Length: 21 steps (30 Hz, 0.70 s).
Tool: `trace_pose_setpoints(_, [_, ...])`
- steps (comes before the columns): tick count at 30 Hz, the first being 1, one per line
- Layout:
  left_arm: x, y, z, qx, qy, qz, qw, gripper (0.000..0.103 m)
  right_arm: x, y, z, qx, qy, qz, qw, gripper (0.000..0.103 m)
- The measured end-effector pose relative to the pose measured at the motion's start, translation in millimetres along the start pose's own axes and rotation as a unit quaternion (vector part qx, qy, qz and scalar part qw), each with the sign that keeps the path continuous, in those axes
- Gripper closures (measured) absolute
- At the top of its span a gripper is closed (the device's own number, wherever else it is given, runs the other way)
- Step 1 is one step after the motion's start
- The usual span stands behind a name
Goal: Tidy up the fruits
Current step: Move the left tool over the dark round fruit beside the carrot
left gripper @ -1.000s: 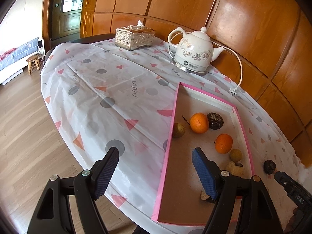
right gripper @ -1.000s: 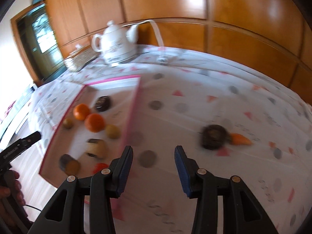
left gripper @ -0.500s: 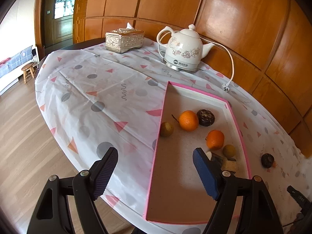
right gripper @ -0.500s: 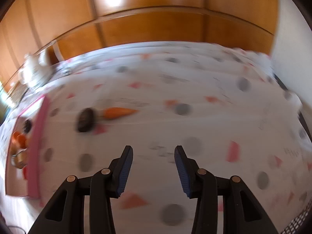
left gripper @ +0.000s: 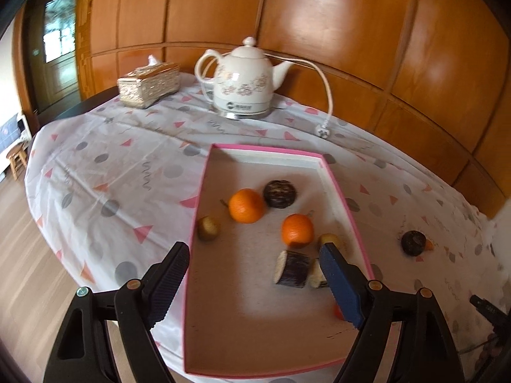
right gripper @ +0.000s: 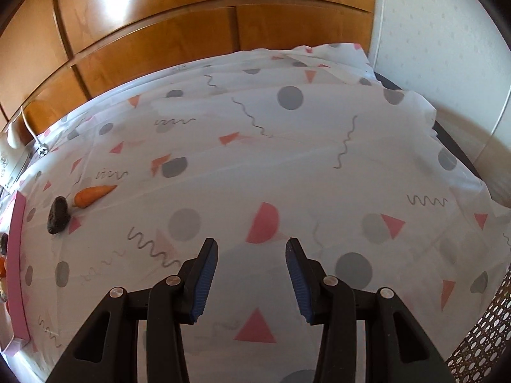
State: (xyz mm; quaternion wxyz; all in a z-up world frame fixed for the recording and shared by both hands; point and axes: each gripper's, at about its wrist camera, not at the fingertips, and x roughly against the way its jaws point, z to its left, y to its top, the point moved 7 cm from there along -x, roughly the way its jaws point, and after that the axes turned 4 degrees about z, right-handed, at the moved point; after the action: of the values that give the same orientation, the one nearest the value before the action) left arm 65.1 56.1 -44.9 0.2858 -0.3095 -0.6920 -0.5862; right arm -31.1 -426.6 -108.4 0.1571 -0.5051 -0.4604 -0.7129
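Both empty, our left gripper (left gripper: 252, 269), jaws just widening, hovers over the tray (left gripper: 195, 223) while our parted right gripper (right gripper: 252, 274) faces bare desk (right gripper: 319, 166), the dark fruit (right gripper: 58, 214) stranded far left.

My left gripper (left gripper: 254, 271) tilts downward, its jaws just having opened wider, nothing between them. My right gripper (right gripper: 252, 274) tilts downward too, jaws parted and empty.

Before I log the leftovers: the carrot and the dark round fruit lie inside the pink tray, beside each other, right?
Not quite. The carrot and the dark round fruit do lie beside each other, but on the tablecloth, outside the pink tray. The right wrist view shows it.
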Motion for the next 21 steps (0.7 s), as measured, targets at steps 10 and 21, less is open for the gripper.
trace_pose_setpoints(10, [-11.4,1.8,-60.7,-0.092,-0.043,0.029,0.9943,0.019,-2.8,0.8,-24.5,-0.028,-0.023,-0.004,0.999,0.058])
trace_pose_setpoints(21, [-16.2,9.7,-121.9,-0.170,-0.095,0.041,0.9800,0.019,-6.1,2.1,-36.9,-0.039,-0.032,-0.007,0.999,0.058])
